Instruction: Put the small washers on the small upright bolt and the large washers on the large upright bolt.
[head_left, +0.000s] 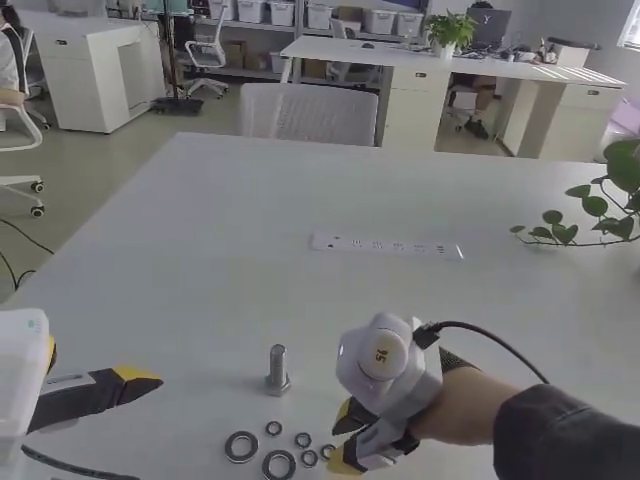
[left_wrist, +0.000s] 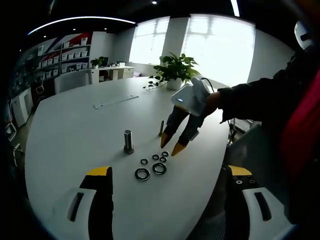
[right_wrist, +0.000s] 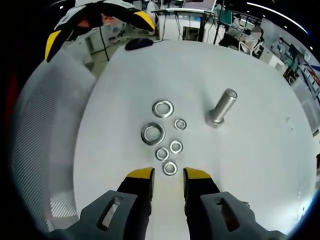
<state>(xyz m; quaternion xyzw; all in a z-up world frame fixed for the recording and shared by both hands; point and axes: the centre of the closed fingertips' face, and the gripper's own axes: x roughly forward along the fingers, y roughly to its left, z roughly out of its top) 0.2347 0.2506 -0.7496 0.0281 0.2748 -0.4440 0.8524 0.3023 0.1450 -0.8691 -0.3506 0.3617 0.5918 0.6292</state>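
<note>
The right tongs (right_wrist: 168, 173), narrowly parted and apparently empty, hovered just before loose silver steel washers (right_wrist: 144, 134) lying on the white table (right_wrist: 260, 165) beside the large upright steel bolt (right_wrist: 221, 107); the left tongs (left_wrist: 169, 170) gaped wide.

Around the workbench
A white power strip (head_left: 386, 246) lies on the table (head_left: 200, 250); a leafy plant (head_left: 598, 205) trails over its right edge.

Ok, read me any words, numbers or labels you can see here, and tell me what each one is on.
"15": yellow, turned sideways, on the round white cap of the right gripper.
Power strip: markings too small to read.
Nothing else is legible.
</note>
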